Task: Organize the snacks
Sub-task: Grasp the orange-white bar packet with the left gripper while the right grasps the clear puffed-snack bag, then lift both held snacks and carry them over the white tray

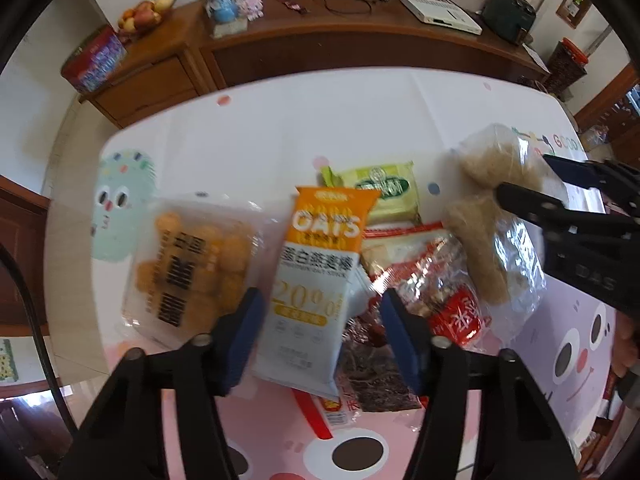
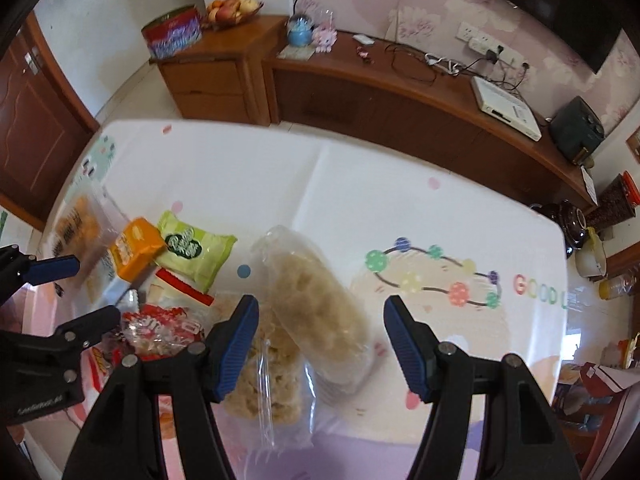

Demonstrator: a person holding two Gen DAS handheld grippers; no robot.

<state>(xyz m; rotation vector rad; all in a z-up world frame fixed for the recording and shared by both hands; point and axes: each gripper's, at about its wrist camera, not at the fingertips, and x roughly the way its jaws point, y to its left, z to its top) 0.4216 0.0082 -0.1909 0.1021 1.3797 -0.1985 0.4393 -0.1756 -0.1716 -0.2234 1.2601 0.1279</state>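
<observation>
1. On the table (image 1: 280,128), which wears a cartoon-printed cloth, a heap of snack packets lies near the front edge.
2. Left gripper (image 1: 320,336) points down over the heap, its jaws partly apart; the orange and white oat bar packet (image 1: 316,272) lies between the blue pads (image 1: 244,336), but whether they press on it I cannot tell.
3. Beside that packet, to its left, sits a clear tray of golden balls (image 1: 192,264).
4. Behind it lies a green packet (image 1: 384,190), and to its right a red and clear bag (image 1: 440,292) and a dark packet (image 1: 372,372).
5. Right gripper (image 2: 320,344) also points down with its jaws partly apart, nothing gripped; a clear bag of pale puffed cakes (image 2: 316,312) lies beneath and between its fingers (image 2: 236,344).
6. Beyond the table stands a wooden sideboard (image 2: 360,92) with a fruit bowl (image 2: 232,10) and a red tin (image 2: 172,32).
</observation>
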